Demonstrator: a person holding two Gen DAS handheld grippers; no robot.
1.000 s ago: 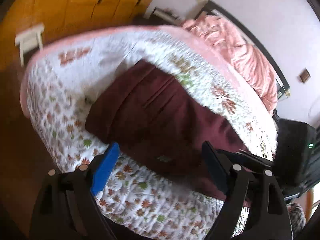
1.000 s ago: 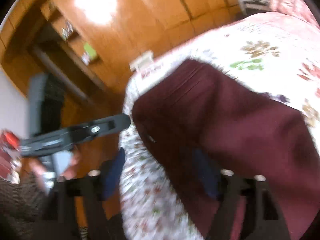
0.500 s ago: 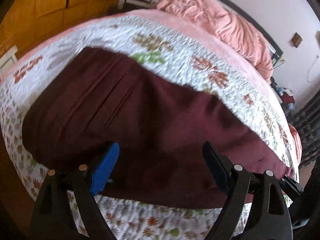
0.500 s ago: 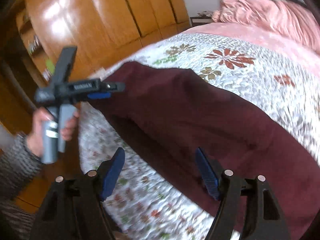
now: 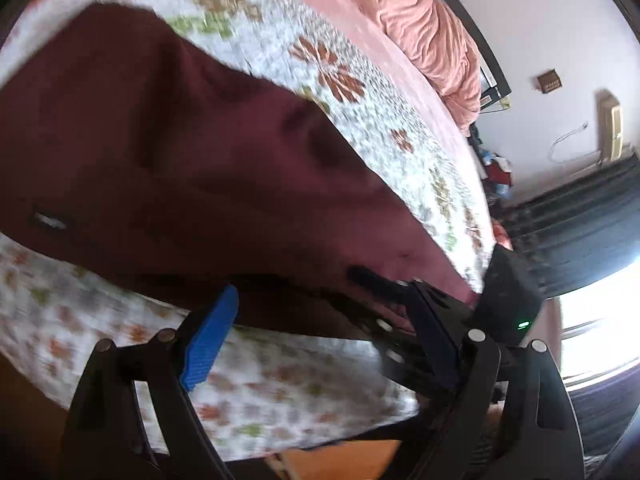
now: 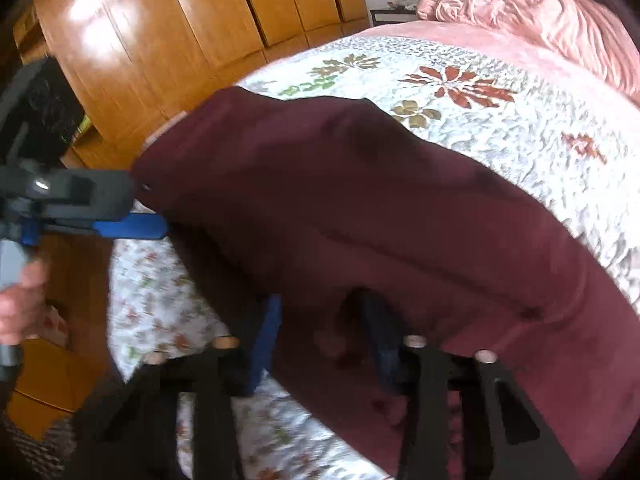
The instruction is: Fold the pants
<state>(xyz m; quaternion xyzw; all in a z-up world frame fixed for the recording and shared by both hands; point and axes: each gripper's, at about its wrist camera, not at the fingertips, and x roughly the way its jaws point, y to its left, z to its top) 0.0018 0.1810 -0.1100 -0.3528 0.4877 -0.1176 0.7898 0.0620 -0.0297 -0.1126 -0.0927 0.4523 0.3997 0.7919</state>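
Maroon pants [image 6: 360,208] lie across quilt [image 6: 500,120]. Right gripper [image 6: 320,328] has just been closing, jaws pinching pants' near edge; left gripper [image 5: 320,328] spread wide at pants' edge w/o gripping.

Bare quilt [image 6: 500,120] beyond pants [image 6: 360,220] is open for a pass; near edge crowded: left gripper [image 6: 132,208] at one end, right gripper [image 6: 324,336] on fabric, wardrobe [image 6: 200,32] behind.
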